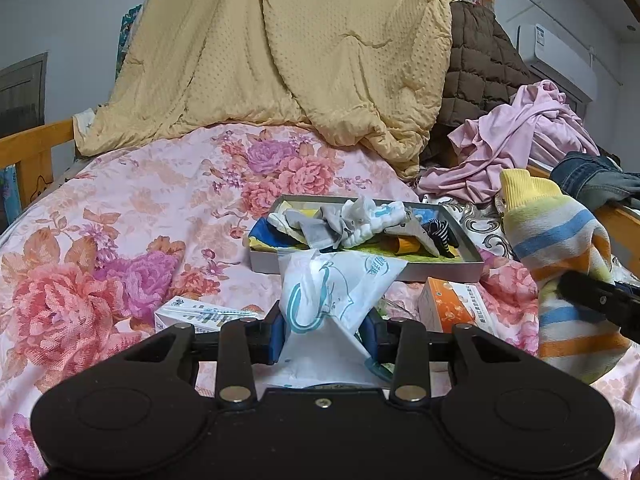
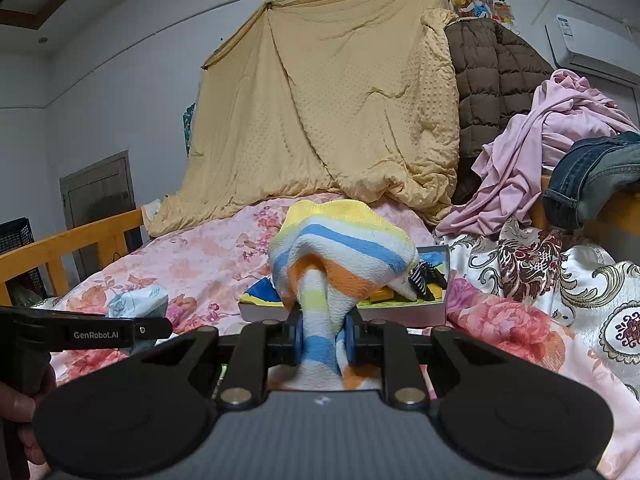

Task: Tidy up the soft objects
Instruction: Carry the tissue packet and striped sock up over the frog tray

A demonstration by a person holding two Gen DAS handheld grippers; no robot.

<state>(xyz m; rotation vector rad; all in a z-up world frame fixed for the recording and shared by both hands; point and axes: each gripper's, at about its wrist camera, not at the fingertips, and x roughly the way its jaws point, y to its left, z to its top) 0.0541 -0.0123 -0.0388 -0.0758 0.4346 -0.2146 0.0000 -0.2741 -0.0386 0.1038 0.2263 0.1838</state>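
Observation:
My left gripper (image 1: 325, 334) is shut on a white tissue pack with teal print (image 1: 334, 292), held above the floral bedspread. A striped sock in yellow, blue, orange and white (image 2: 340, 252) is pinched in my right gripper (image 2: 325, 338); the same sock (image 1: 560, 248) hangs at the right of the left wrist view. Ahead on the bed lies a shallow grey box (image 1: 460, 270) holding several small socks and cloths; its front wall (image 2: 400, 312) shows behind the striped sock. The left gripper's side (image 2: 100, 334) appears at the left of the right wrist view.
A yellow quilt (image 1: 288, 52) hangs at the back beside a brown padded coat (image 1: 476, 68). Pink clothing (image 1: 520, 140) and jeans (image 1: 592, 176) pile at the right. A white carton (image 1: 200, 314) and an orange carton (image 1: 452, 304) lie near the box. Wooden bed rails (image 1: 36, 148) run along the left.

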